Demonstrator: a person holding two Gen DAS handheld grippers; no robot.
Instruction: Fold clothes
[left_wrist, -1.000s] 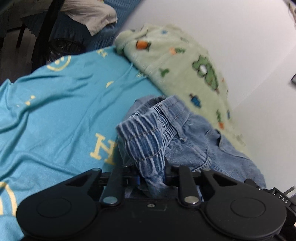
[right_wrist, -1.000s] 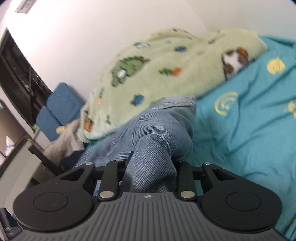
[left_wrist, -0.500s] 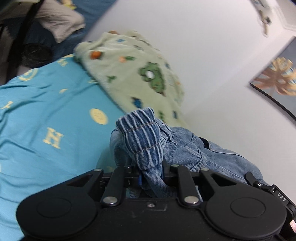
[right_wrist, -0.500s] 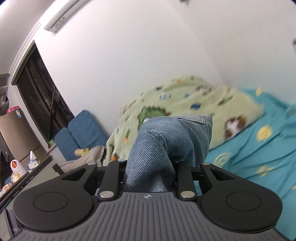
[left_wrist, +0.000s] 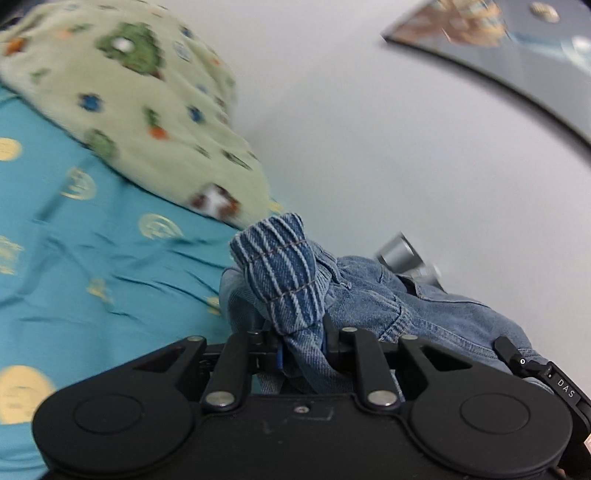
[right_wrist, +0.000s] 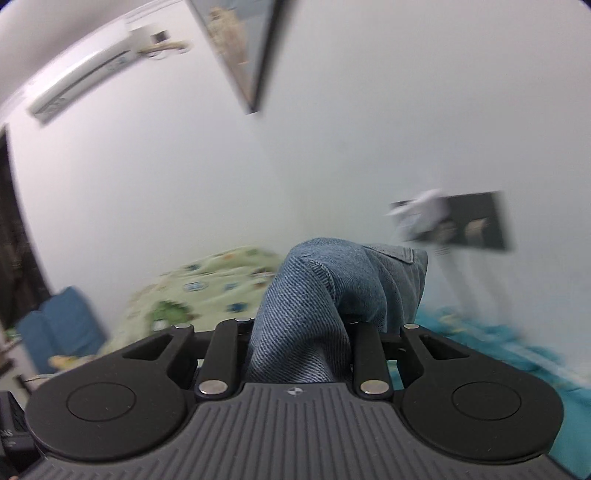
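Observation:
A blue denim garment (left_wrist: 369, 295) with a darker striped ribbed cuff (left_wrist: 280, 266) is held up above the bed. My left gripper (left_wrist: 301, 343) is shut on the denim just below the cuff; the cloth bulges out over the jaws and trails right. My right gripper (right_wrist: 301, 343) is shut on another bunch of the same denim (right_wrist: 332, 288), which rises in a fold in front of the camera. Both sets of fingertips are hidden by cloth.
A teal bedsheet (left_wrist: 92, 277) with yellow prints covers the bed below. A pale green patterned fleece blanket (left_wrist: 140, 110) lies by the white wall (left_wrist: 369, 147). A framed picture (right_wrist: 240, 48), an air conditioner (right_wrist: 85, 85) and blue cushions (right_wrist: 55, 332) show around.
Both grippers have lifted and tilted upward with the denim; the views now show more wall and less bed. The grips on the cloth are unchanged.

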